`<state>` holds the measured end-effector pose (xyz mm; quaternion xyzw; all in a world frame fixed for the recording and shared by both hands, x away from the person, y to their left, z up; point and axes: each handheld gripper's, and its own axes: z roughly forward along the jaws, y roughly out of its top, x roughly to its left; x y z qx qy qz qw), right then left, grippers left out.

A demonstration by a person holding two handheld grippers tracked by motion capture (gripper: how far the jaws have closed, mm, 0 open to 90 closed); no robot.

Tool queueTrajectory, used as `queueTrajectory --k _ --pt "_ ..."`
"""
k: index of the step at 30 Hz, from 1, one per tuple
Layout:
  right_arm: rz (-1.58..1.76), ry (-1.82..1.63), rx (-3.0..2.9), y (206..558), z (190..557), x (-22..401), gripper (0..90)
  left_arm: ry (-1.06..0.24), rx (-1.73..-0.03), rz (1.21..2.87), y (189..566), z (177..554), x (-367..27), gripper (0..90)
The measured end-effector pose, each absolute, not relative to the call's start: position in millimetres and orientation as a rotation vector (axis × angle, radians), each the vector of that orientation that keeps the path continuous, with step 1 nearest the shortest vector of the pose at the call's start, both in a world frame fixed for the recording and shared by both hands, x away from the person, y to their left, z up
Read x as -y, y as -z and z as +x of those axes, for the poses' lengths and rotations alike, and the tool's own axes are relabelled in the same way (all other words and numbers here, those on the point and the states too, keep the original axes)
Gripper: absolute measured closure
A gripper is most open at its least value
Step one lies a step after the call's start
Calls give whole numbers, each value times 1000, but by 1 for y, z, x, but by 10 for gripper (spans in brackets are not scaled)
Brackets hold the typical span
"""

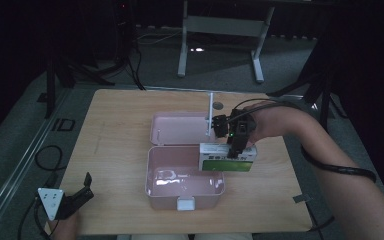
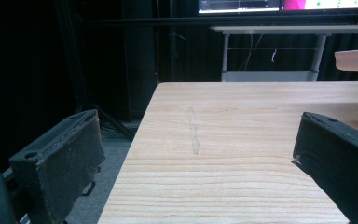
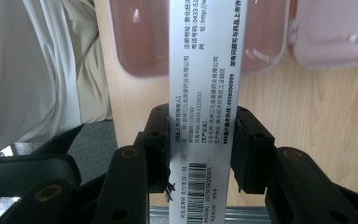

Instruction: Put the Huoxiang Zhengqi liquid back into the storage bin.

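In the high view, a wooden table (image 1: 130, 125) fills the middle of the frame. At its centre stands a pink plastic storage box (image 1: 180, 187), lid off, with a white latch on its near wall. The pink lid (image 1: 177, 129) lies flat just above it in the picture, touching or nearly touching the box's far rim. The right gripper (image 1: 236, 150), right of centre, points down and is clamped on a green-and-white medicine carton (image 1: 227, 159), which hangs over the box's upper right corner, partly above the open cavity and partly past its right wall. The person's forearm reaches in from the lower right with a black cable looped around it. The left gripper (image 1: 80, 192) sits at the lower left, at the table's near edge, well apart from the box, its jaws spread with nothing between them.

In the left gripper view, the two black jaws rise from the lower left and lower right corners, wide apart and empty, with bare table (image 2: 242, 140) between them. A corner of the pink lid (image 2: 356, 59) shows at the right edge.

In the right gripper view, the jaws press on both long sides of the medicine carton (image 3: 205, 84), whose white printed face with a barcode runs up the middle of the frame. Behind it, at the top, lies the pink plastic storage box (image 3: 140, 42), and the pink lid (image 3: 335, 37) is at the upper right.
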<state>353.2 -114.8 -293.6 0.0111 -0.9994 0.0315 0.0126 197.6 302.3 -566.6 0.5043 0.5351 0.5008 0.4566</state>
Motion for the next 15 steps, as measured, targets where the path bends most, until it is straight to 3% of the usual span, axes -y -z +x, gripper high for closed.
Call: queueTrajectory --k 15 --pt "139 -77 3102 298 343 58 622 -1232 -1323 1238 567 198 -303 20"
